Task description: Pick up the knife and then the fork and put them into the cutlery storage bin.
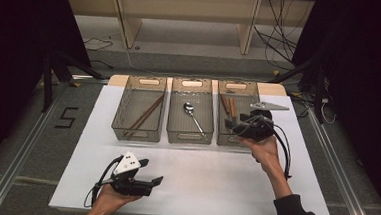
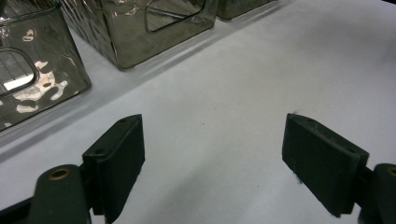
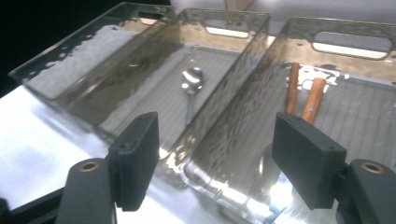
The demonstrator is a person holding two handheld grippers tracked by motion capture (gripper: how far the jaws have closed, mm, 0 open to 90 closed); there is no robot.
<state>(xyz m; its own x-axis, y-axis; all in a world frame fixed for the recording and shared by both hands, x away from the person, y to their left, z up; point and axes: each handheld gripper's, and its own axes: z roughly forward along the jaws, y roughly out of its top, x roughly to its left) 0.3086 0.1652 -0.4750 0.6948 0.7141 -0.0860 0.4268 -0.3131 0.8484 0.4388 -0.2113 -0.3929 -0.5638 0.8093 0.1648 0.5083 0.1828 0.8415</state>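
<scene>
Three smoky see-through bins stand in a row at the far side of the white table [image 1: 198,188]. The left bin [image 1: 121,108] holds brown chopsticks [image 1: 145,115]. In the middle bin [image 1: 189,137] lies a metal spoon [image 1: 188,107] [image 3: 192,79]. Wood-handled utensils [image 1: 228,106] [image 3: 303,93] rest in the right bin [image 1: 226,140] [image 3: 336,25]. My right gripper [image 1: 233,126] [image 3: 217,126] hovers at that bin's near end, open, with nothing between its pads. My left gripper [image 1: 152,170] [image 2: 212,126] sits low over the table's near left part, open and empty.
Bare white tabletop stretches between the bins and the near edge. In the left gripper view two bin ends [image 2: 140,42] [image 2: 28,84] stand ahead of the jaws. Beyond the table are wooden shelf legs [image 1: 126,23] and loose cables [image 1: 278,37] on the floor.
</scene>
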